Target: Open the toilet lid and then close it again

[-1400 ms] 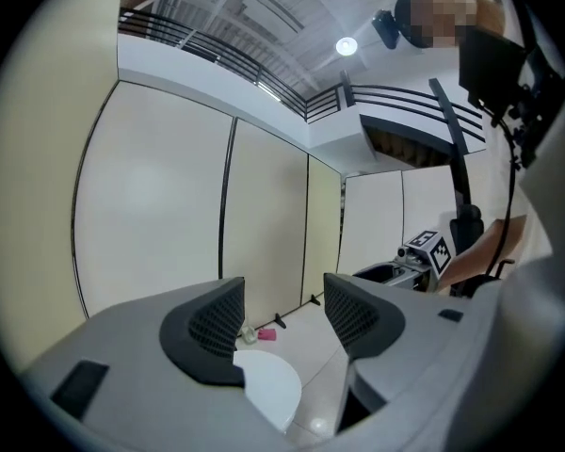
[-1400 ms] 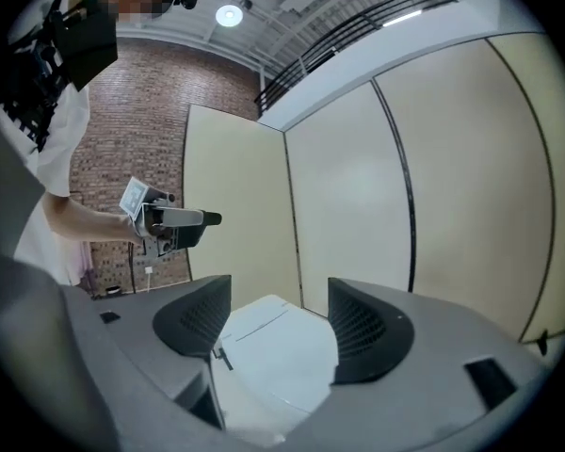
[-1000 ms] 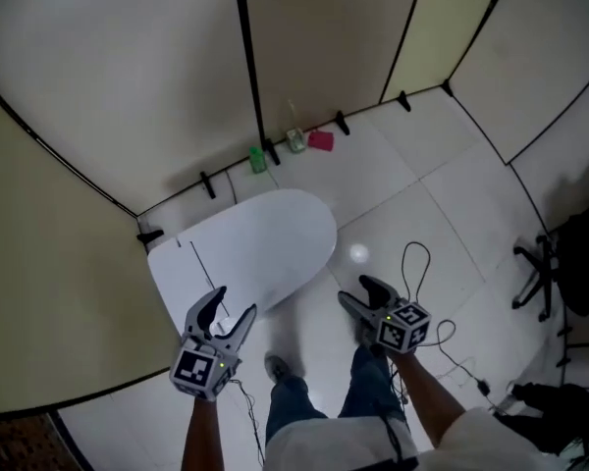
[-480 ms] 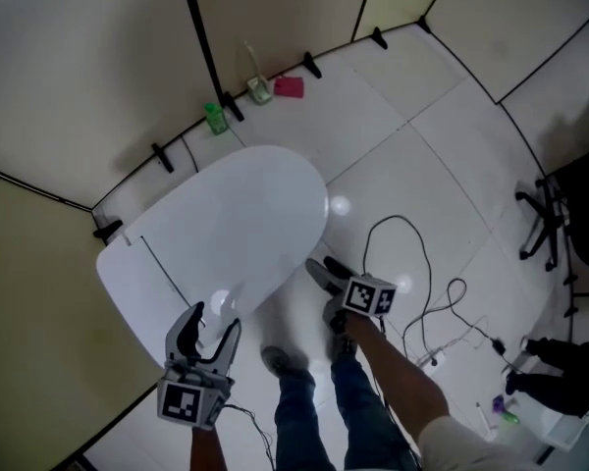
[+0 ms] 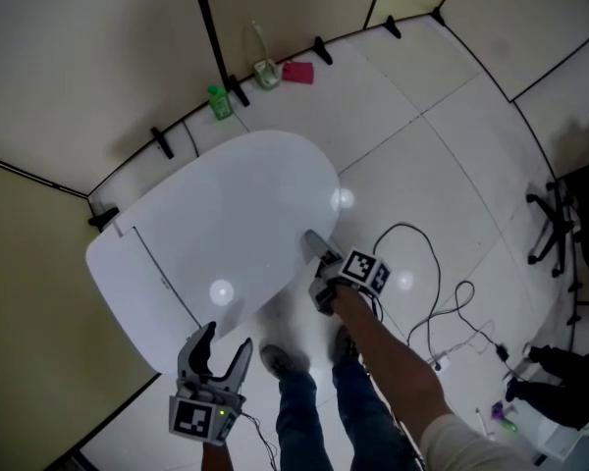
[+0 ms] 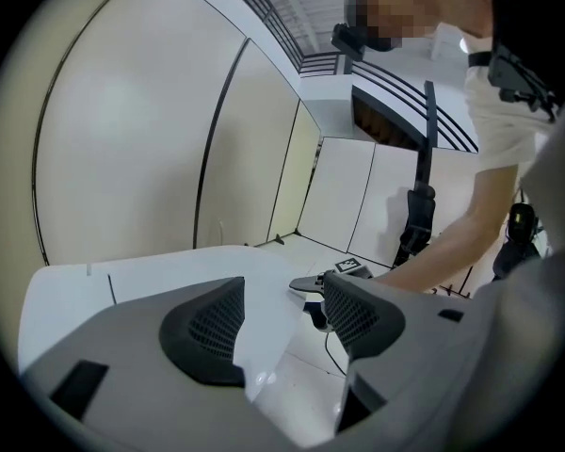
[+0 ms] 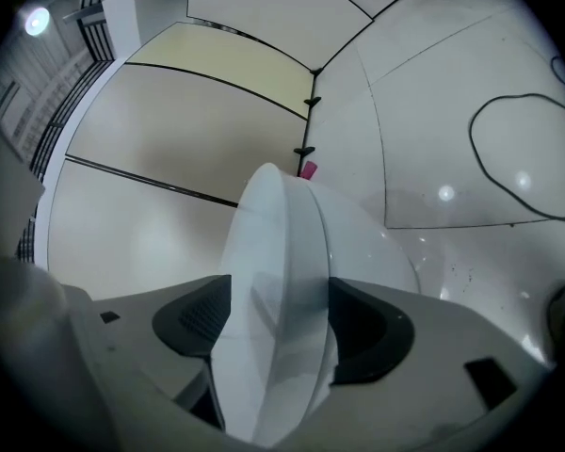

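I am holding my right gripper [image 5: 315, 268], jaws wide, astride the front rim of the toilet lid [image 5: 226, 214], not yet lifted, my left gripper [image 5: 226, 340] hanging open and empty.

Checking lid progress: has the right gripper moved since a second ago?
Yes. The right gripper came from beside the toilet lid onto its front edge, which now sits between its jaws.

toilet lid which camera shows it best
The head view: the whole toilet lid shows from above, closed. The right gripper view shows only its rim, edge-on, between the right gripper's open jaws. The left gripper view shows its top at a low slant.
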Motion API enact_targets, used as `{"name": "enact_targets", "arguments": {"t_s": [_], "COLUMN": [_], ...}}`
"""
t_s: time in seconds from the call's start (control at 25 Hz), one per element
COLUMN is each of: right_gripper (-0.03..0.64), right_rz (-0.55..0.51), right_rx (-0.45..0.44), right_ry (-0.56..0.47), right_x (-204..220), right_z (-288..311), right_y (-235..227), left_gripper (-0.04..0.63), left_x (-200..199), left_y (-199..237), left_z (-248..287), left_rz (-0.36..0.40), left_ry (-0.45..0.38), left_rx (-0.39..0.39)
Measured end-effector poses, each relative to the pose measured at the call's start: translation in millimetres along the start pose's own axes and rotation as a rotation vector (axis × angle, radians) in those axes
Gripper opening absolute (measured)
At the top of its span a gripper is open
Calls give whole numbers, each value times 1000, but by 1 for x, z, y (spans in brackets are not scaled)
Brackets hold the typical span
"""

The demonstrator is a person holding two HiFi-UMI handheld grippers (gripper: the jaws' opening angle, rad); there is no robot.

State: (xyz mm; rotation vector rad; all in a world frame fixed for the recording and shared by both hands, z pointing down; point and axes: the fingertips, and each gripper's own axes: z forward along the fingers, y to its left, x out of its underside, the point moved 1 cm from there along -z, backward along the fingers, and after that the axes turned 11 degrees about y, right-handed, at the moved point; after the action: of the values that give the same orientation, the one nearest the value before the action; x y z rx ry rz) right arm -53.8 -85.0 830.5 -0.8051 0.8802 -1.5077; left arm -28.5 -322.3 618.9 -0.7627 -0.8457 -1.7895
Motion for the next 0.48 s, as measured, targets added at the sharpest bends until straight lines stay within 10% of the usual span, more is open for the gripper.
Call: {"name": "enact_targets", "arguments": {"t_s": [0.48], "right_gripper": [240], "right_rz": [73], "right_rx": [64], "right_ry": [49], "right_x": [-4], "right_z": [-1], "right_y": [0], "left_gripper": [262], "left_x": [4], "left_y": [3], "left_z": [-25], "left_rz": [-39], "left_ry": [-22], "left_rx": [-45]}}
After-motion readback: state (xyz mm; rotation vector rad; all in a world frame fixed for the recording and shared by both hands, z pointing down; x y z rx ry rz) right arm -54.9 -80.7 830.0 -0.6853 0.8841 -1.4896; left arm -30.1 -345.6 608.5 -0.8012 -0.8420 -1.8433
